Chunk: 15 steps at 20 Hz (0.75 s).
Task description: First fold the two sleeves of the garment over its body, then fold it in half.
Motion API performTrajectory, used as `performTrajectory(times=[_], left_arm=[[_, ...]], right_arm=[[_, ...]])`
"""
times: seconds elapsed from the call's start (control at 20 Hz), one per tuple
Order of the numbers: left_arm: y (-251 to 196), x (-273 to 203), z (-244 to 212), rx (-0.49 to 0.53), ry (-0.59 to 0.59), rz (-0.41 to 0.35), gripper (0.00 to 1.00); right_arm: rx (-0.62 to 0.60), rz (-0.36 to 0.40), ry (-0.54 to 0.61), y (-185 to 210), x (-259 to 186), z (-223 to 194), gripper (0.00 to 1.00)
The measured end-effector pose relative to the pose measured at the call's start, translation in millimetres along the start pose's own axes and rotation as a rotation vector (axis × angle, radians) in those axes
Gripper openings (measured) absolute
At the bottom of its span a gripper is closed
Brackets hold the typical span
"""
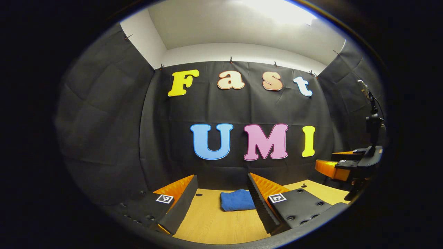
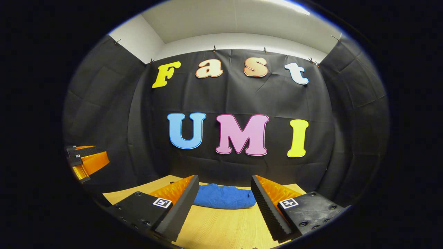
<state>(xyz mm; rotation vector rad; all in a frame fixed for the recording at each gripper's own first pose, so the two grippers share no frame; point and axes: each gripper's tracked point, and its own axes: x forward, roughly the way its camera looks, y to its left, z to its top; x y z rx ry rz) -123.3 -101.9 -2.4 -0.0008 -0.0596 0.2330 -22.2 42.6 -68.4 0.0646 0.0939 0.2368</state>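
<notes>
The garment (image 2: 224, 196) at lower centre looks like soft, matt blue cloth; the table (image 2: 221, 228) beneath is smooth pale wood grain; the wall (image 2: 104, 103) is creased matt cloth

One blue garment (image 2: 223, 196), one table (image 2: 221, 228), two grippers (image 1: 221, 202) (image 2: 225, 204).

A recording booth: black cloth walls (image 2: 104, 103), wooden table (image 2: 221, 228).

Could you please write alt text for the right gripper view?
A blue garment lies bundled on a wooden table in front of the open right hand-held gripper. The left hand-held gripper hangs at the left edge.
</notes>
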Motion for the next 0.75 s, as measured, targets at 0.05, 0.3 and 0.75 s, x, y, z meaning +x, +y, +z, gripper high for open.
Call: performTrajectory(times=[0.05, 0.3, 0.75], left_arm=[[0.3, 0.5, -0.2, -0.004, 0.003, 0.000, 0.82], [3.8, 1.4, -2.5, -0.020, 0.010, 0.005, 0.82], [7.9, 6.5, -3.5, -0.027, 0.013, -0.006, 0.82]], right_arm=[[-0.003, -0.001, -0.001, 0.0, 0.0, 0.1, 0.96], [0.001, -0.003, 0.006, 0.8, 0.2, -1.3, 0.95], [-0.001, -0.005, -0.001, 3.9, 3.1, -3.5, 0.96]])
